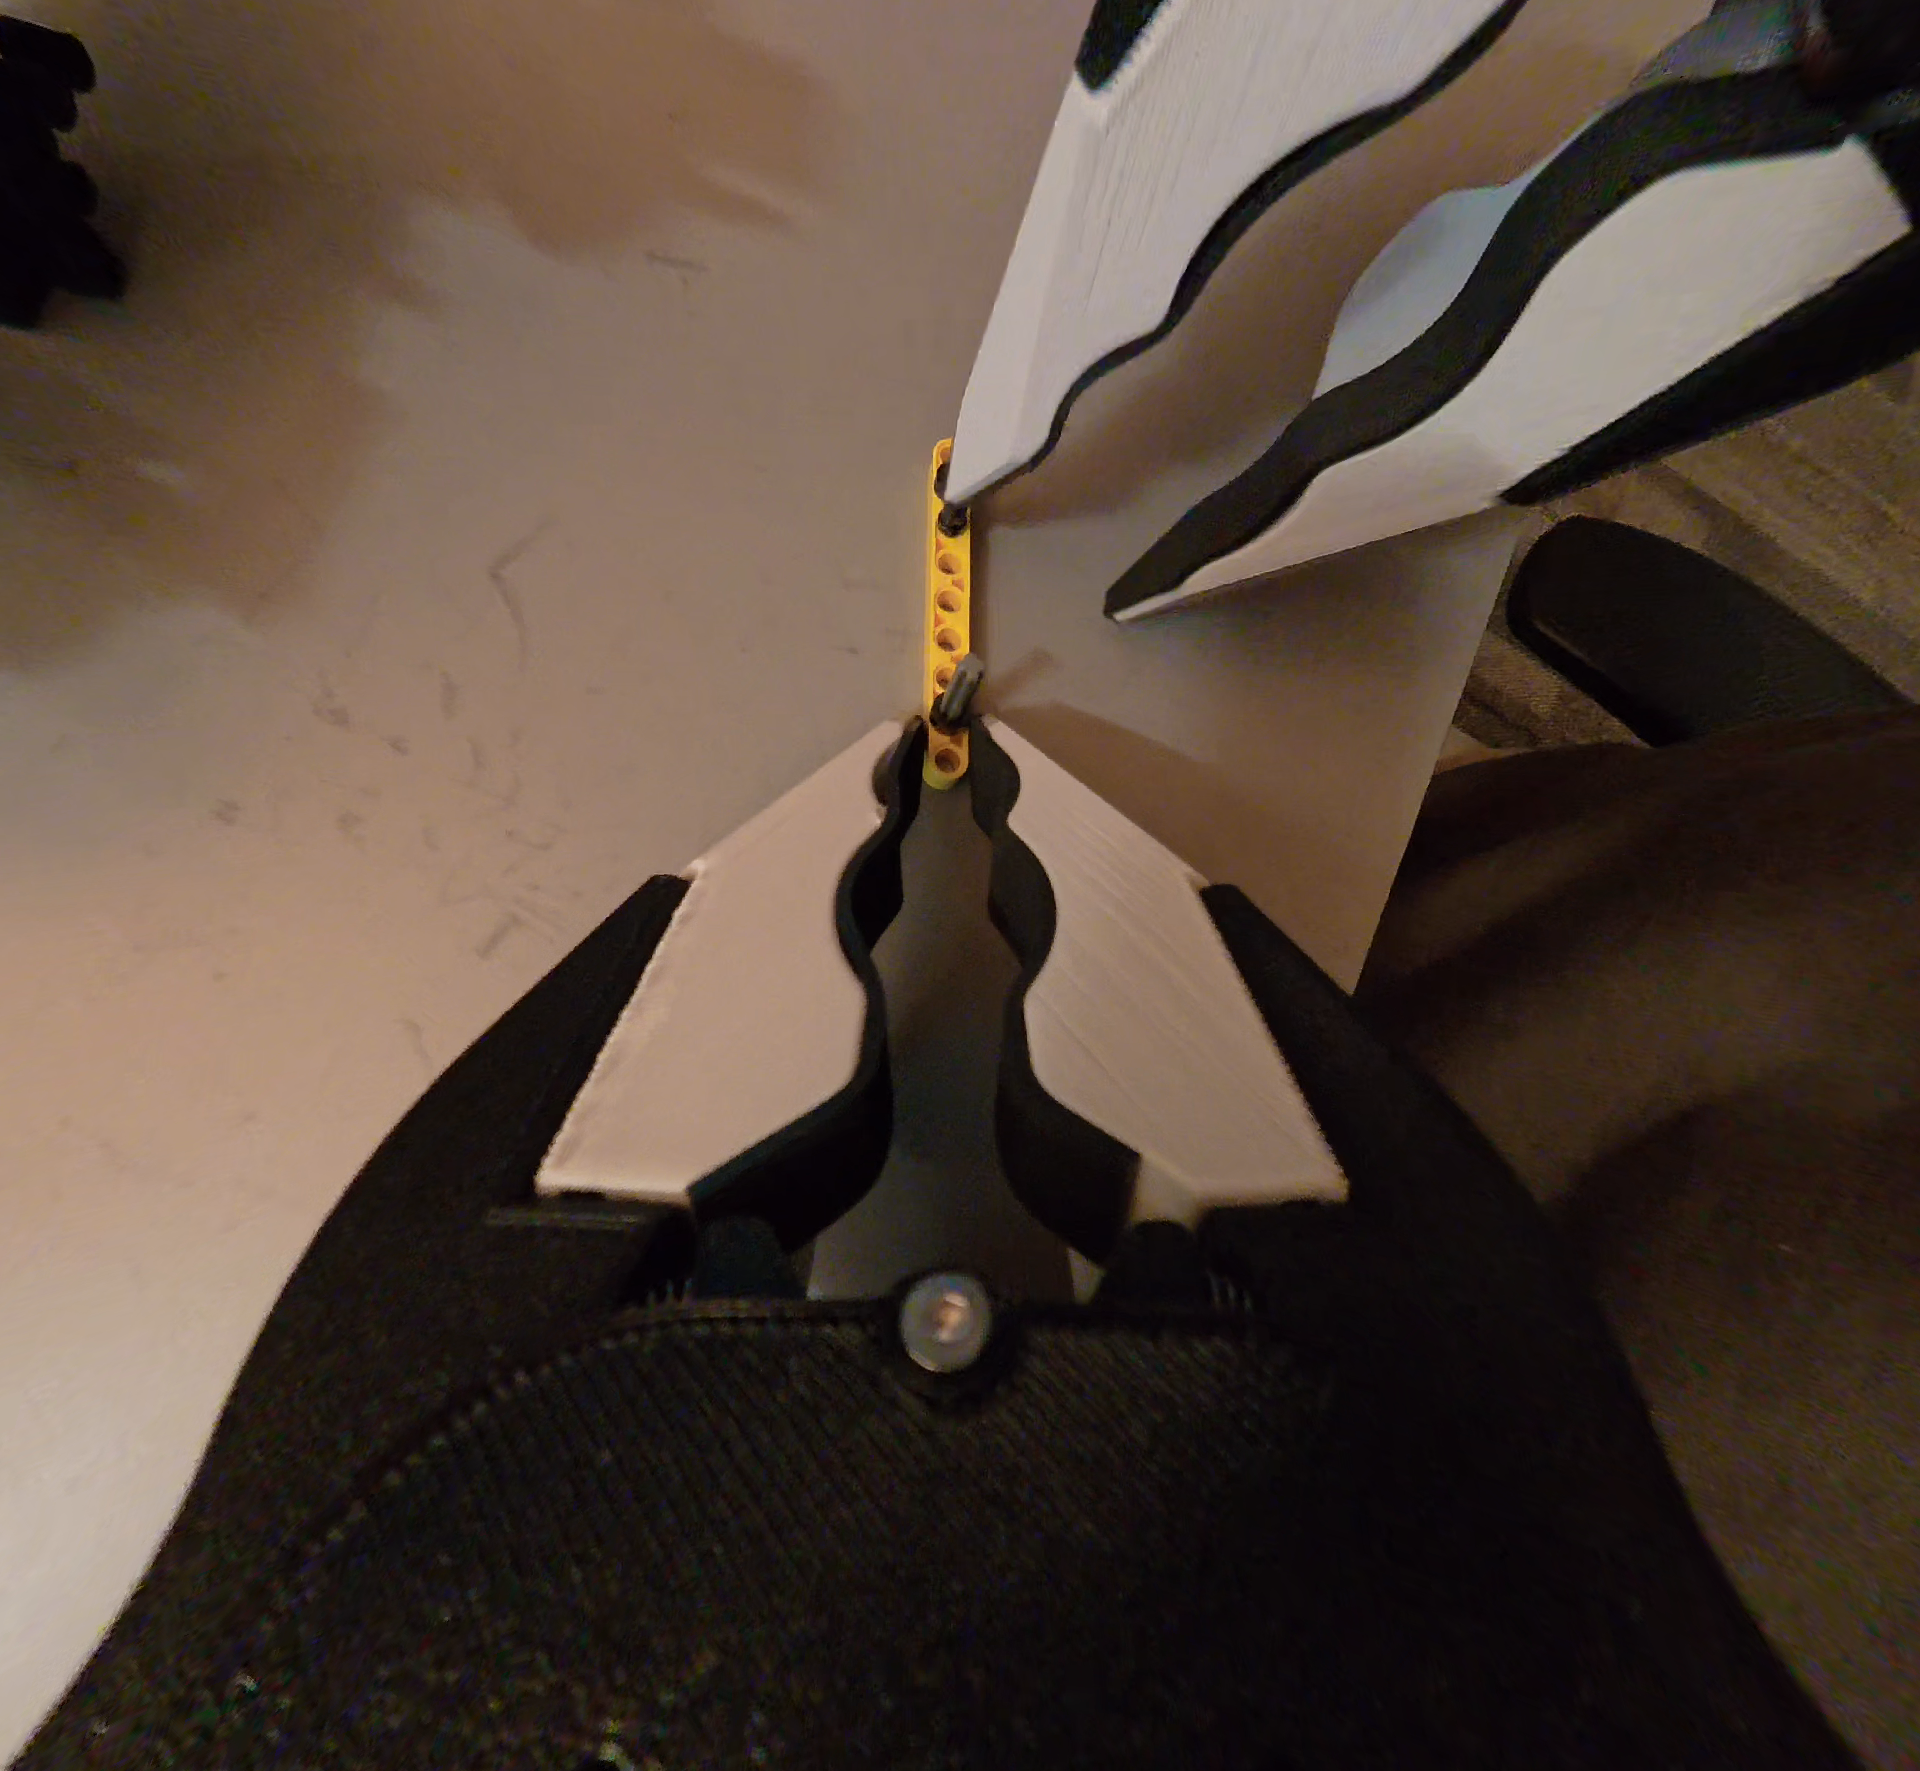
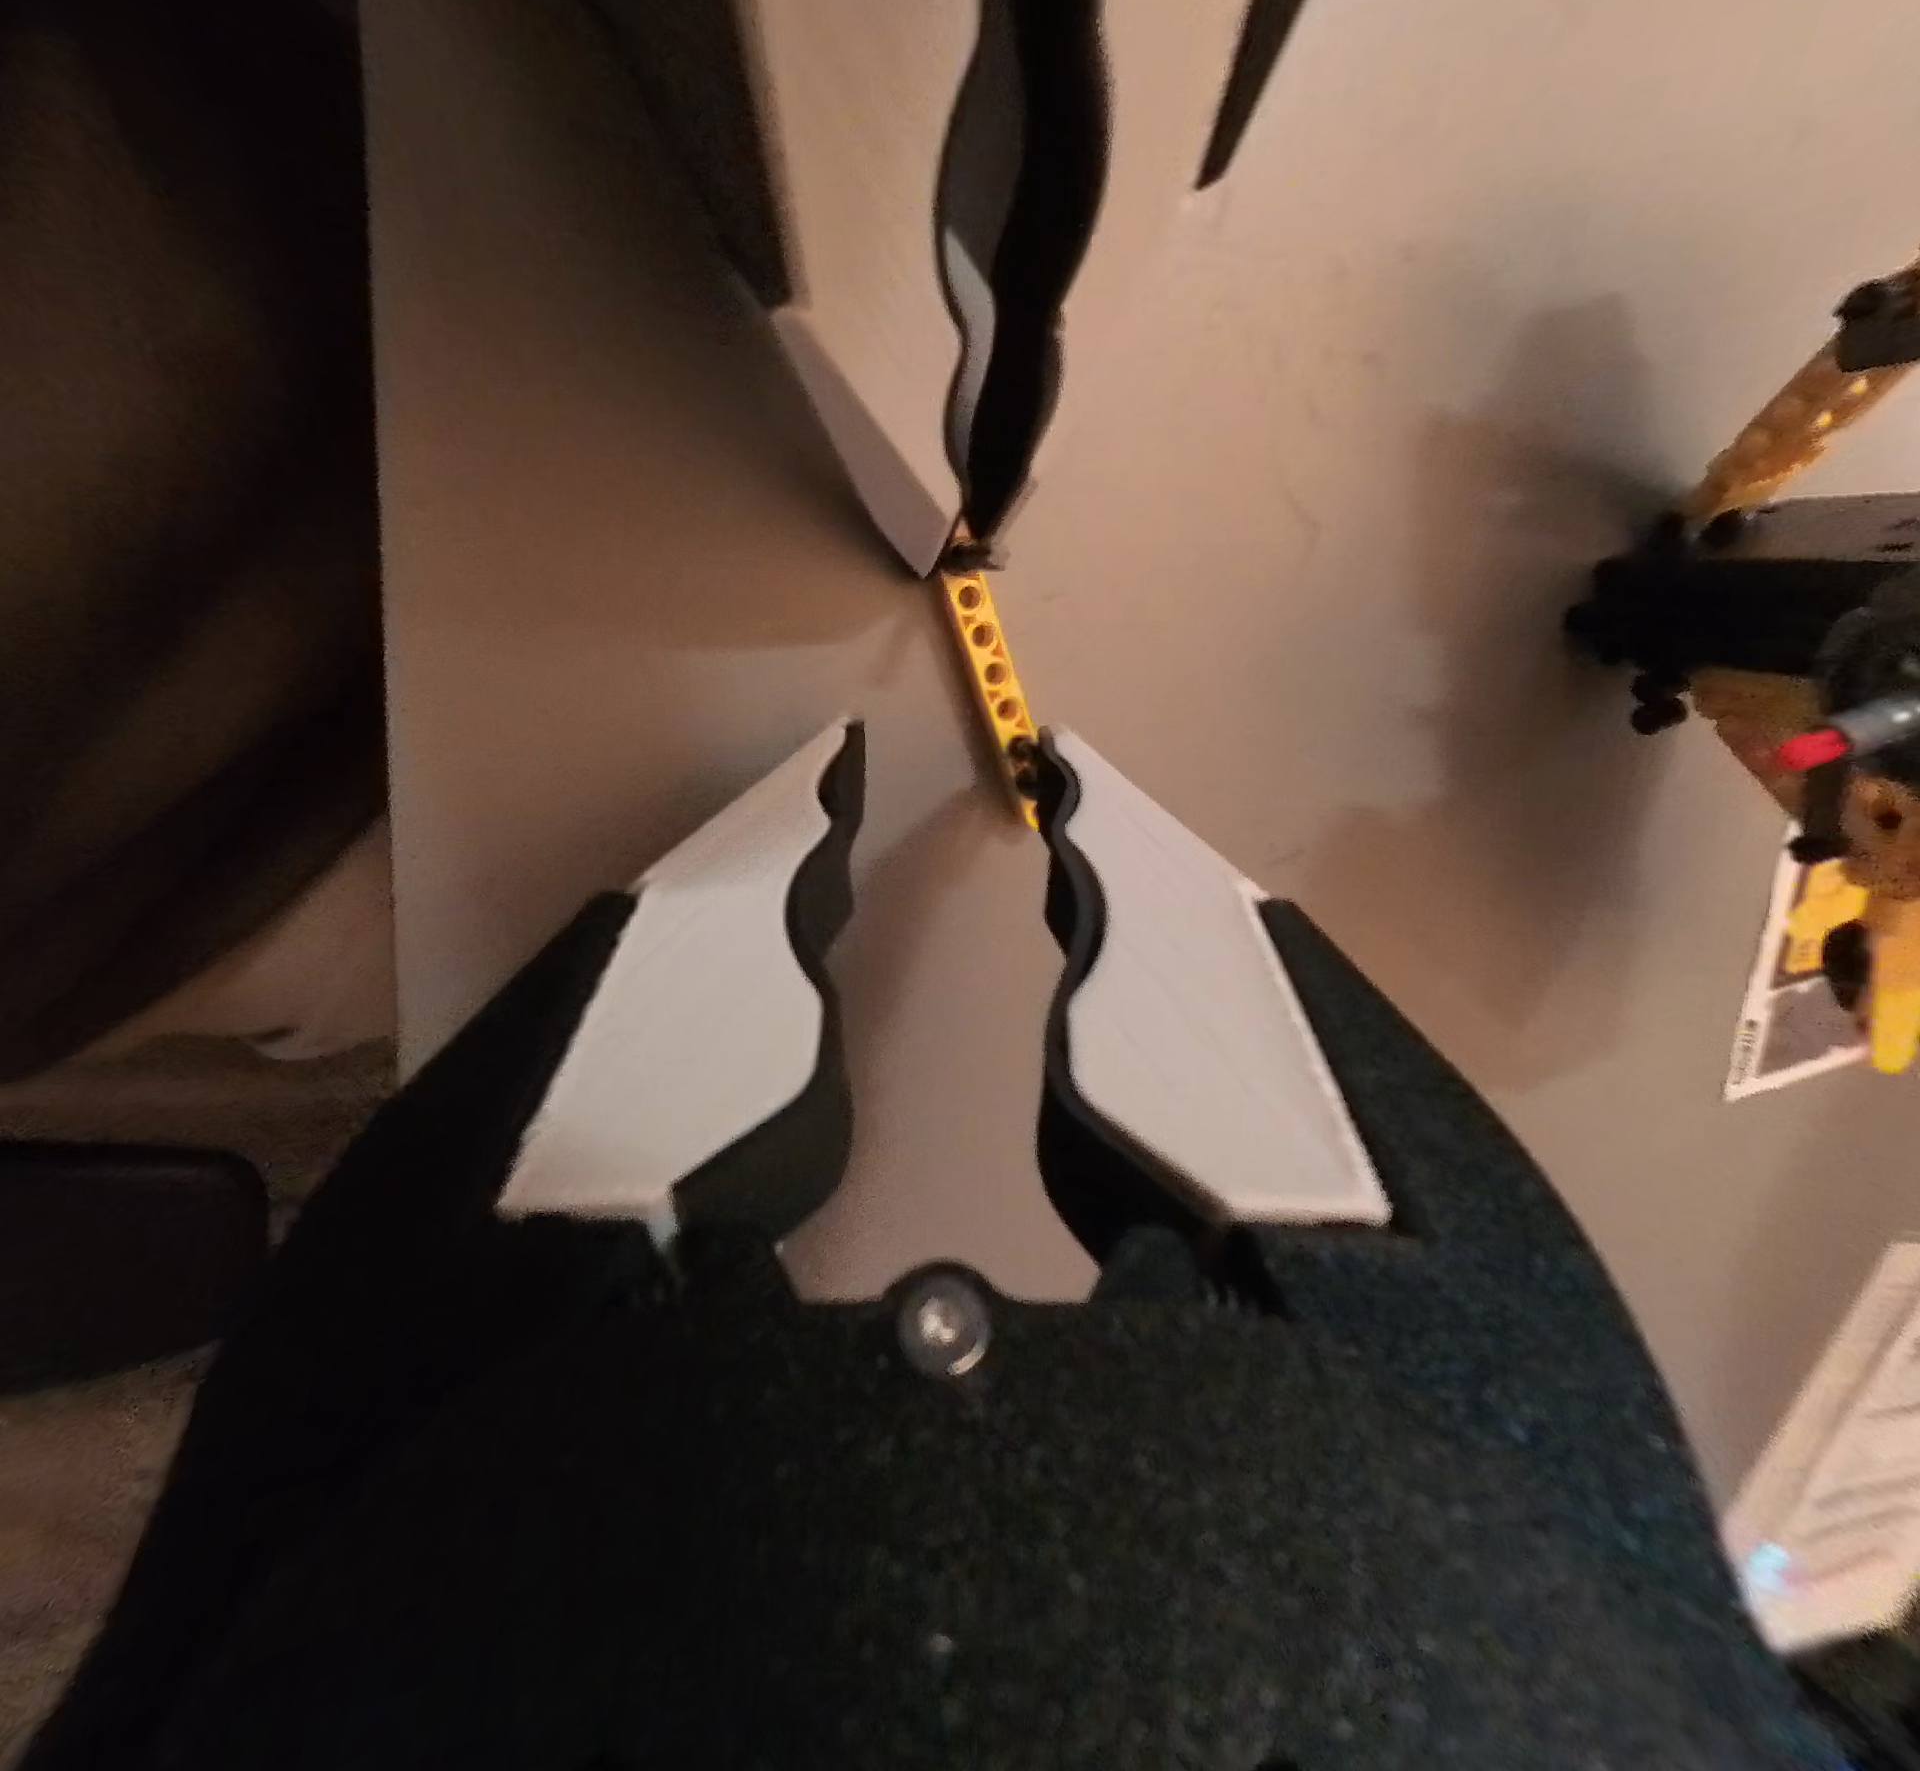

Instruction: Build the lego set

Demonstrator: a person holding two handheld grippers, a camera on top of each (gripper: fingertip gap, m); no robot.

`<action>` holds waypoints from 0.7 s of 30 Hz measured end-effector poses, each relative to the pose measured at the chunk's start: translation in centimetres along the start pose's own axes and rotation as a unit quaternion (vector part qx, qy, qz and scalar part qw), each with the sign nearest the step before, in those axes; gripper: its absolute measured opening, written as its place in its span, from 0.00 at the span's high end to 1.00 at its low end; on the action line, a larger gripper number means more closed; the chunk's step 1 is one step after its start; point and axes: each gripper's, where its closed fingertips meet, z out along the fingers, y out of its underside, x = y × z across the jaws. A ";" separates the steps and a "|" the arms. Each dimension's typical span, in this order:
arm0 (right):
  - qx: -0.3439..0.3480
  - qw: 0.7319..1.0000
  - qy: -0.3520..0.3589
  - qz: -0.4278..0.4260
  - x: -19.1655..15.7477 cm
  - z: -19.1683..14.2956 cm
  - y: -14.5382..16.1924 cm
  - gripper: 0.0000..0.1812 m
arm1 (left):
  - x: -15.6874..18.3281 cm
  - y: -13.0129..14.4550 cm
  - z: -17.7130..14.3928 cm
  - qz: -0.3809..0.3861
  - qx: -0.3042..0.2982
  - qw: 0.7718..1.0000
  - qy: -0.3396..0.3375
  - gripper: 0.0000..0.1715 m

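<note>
Jaws of left gripper point(image 1: 943, 753) clenched on yellow holed beam point(image 1: 948, 609), right gripper point(image 2: 951, 765) spread, one fingertip point(image 2: 1051, 765) apparently touching beam's far end.

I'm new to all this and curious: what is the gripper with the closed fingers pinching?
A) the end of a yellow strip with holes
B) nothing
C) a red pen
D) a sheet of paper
A: in the left wrist view the left gripper has its fingers closed on the near end of the yellow strip.
</note>
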 end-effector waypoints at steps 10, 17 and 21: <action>-0.068 0.992 0.073 -0.074 0.5 0.5 0.9 0.86 | 0.0 0.0 0.0 -0.006 0.000 1.000 0.004 0.96; -0.081 0.980 0.147 -0.110 1.0 0.6 0.9 0.90 | 0.0 0.0 0.0 -0.007 0.000 1.000 0.006 0.96; -0.080 0.975 0.174 -0.109 1.6 0.5 0.7 0.97 | 0.0 0.0 0.0 -0.005 -0.001 1.000 0.004 0.96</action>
